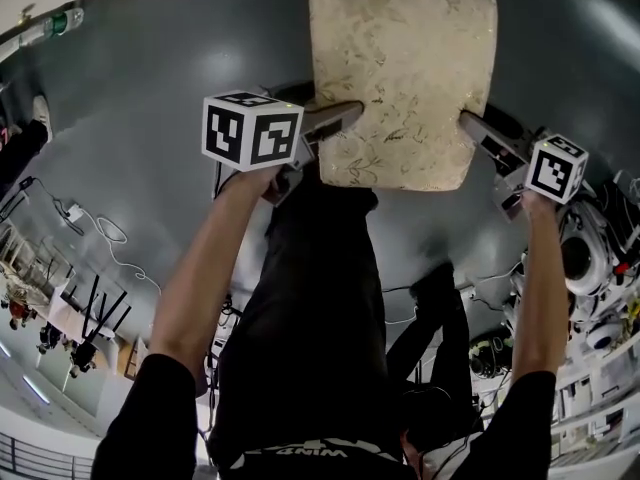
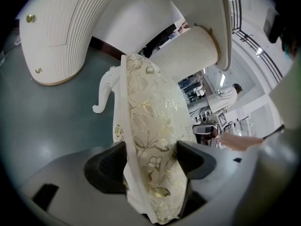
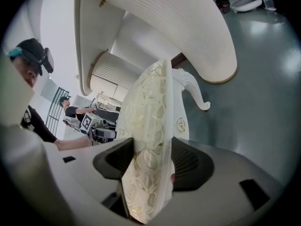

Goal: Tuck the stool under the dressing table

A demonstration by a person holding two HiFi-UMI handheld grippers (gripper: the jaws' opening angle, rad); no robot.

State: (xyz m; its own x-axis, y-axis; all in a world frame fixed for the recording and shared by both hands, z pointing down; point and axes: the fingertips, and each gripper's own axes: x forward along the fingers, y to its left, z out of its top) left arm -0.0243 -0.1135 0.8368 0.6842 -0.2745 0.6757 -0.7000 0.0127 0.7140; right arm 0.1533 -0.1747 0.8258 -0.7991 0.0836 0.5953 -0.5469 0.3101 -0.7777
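The stool (image 1: pixel 400 68) is straight in front of me, between the two grippers, over the dark grey floor (image 1: pixel 150 188). Its seat is a cream cushion with a gold leaf and flower pattern. In the head view the seat is a little longer than it is wide. This long axis runs away from the person, and the far edge points to the dressing table (image 2: pixel 56 36).

From the gripper views, the seat is aimed at the gap between the table's fluted drawer block and its round fluted pedestal (image 2: pixel 188 51). The far end seems to stand at this opening, but the wide lens bends everything, so I cannot say if it is already under the top. One curved white leg (image 2: pixel 106 88) with a scroll foot shows beside the seat.

For markings, a small gold rose emblem (image 2: pixel 118 132) sits on the white seat frame. White letters (image 1: pixel 300 455) are on the waistband of the person's dark trousers, but they are upside down and I cannot read them.

The left gripper (image 2: pixel 153 159) pinches the seat's left edge, with one pad on the white frame and one on the cushion. The right gripper (image 3: pixel 149 160) pinches the right edge in the same way. Gold knobs (image 2: pixel 30 18) sit on the drawer block.
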